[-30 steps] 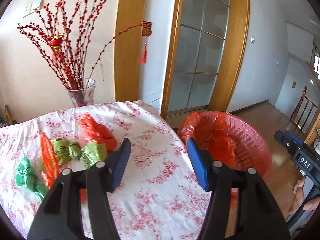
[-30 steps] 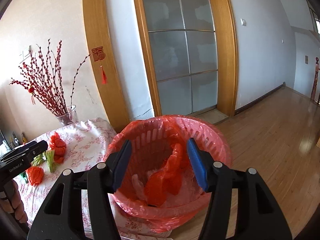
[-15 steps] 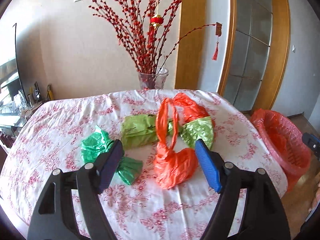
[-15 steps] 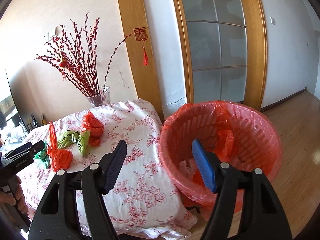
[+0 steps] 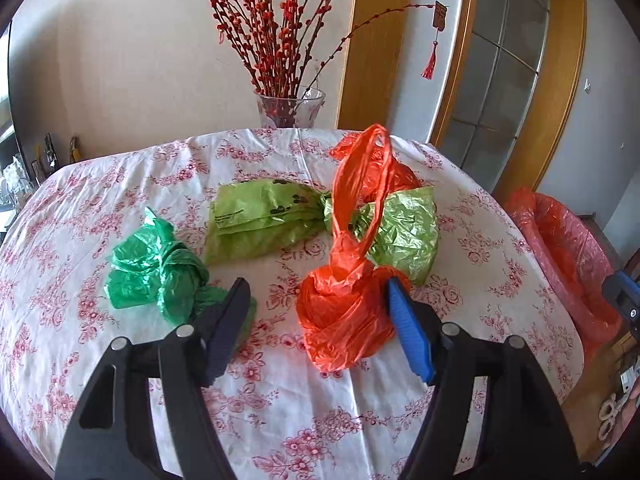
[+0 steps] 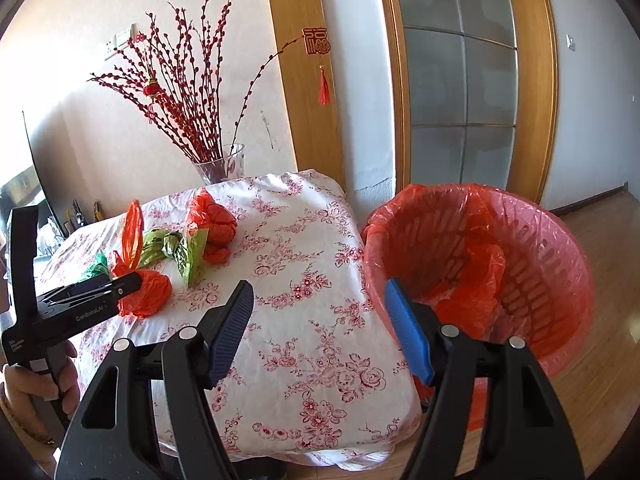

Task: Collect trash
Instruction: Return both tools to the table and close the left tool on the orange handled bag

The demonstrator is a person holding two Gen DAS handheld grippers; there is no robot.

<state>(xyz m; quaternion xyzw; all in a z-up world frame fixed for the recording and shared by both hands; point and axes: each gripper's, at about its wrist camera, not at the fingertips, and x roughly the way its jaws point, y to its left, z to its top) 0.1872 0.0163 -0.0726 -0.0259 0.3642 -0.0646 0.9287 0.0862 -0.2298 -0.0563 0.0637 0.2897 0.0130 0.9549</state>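
Note:
Several knotted plastic bags lie on the floral tablecloth (image 5: 280, 400). Nearest is an orange bag (image 5: 344, 312) with upright handles. Behind it are a light green bag (image 5: 260, 216), a dark green bag (image 5: 156, 276) and a second orange bag (image 5: 372, 168). My left gripper (image 5: 316, 292) hovers low over the near orange bag. Its jaws are closing, and the bag lies between them against the blue finger (image 5: 408, 332) but is not pinched. My right gripper (image 6: 318, 286) stands open over the table's edge, nothing in it. The red-lined bin (image 6: 520, 264) stands on the floor to its right.
A glass vase (image 5: 290, 108) of red branches stands at the table's far edge. The right wrist view shows the left gripper (image 6: 128, 282) and the hand (image 6: 36, 384) holding it. Wooden door frames, a glass door and wooden floor lie behind the bin.
Both views have swung left from the bin toward the table. The left gripper has come down close to the orange bag. Both pairs of jaws stand wider than a second ago.

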